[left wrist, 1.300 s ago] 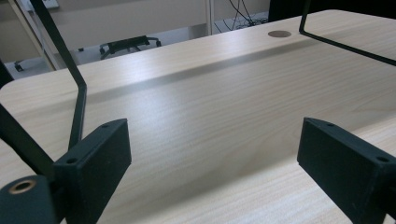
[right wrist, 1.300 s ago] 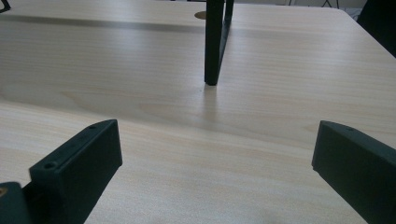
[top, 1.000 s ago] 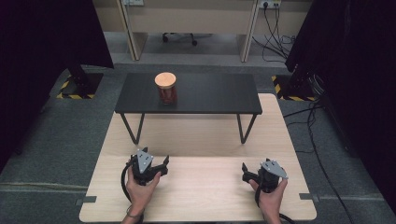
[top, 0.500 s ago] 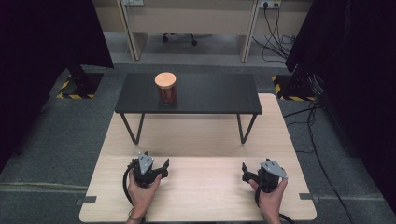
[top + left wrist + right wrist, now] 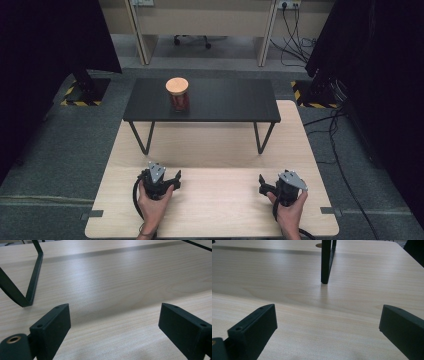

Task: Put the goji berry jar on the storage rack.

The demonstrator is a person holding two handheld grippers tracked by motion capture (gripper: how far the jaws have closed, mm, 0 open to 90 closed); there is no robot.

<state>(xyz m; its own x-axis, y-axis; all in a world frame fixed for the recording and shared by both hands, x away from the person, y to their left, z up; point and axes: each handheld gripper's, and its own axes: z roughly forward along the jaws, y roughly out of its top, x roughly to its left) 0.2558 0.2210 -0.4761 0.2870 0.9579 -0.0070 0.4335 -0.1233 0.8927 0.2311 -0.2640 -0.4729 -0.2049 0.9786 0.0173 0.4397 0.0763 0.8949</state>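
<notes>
Start state. Jar [image 5: 178,94] with a wooden lid stands upright on the black bench [image 5: 225,102], toward its left end, untouched. Left gripper [image 5: 168,181] and right gripper [image 5: 266,188] sit low on the wooden table [image 5: 215,200], in front of the bench and well apart from the jar. Both sets of jaws stand wide apart, holding nothing. Judgement: nothing done yet; reach, grasp and any handling of the jar all remain.

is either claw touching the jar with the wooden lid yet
Apart. The high view shows the jar up on the black table, while the left claw and right claw sit far below on the wooden board.
</notes>
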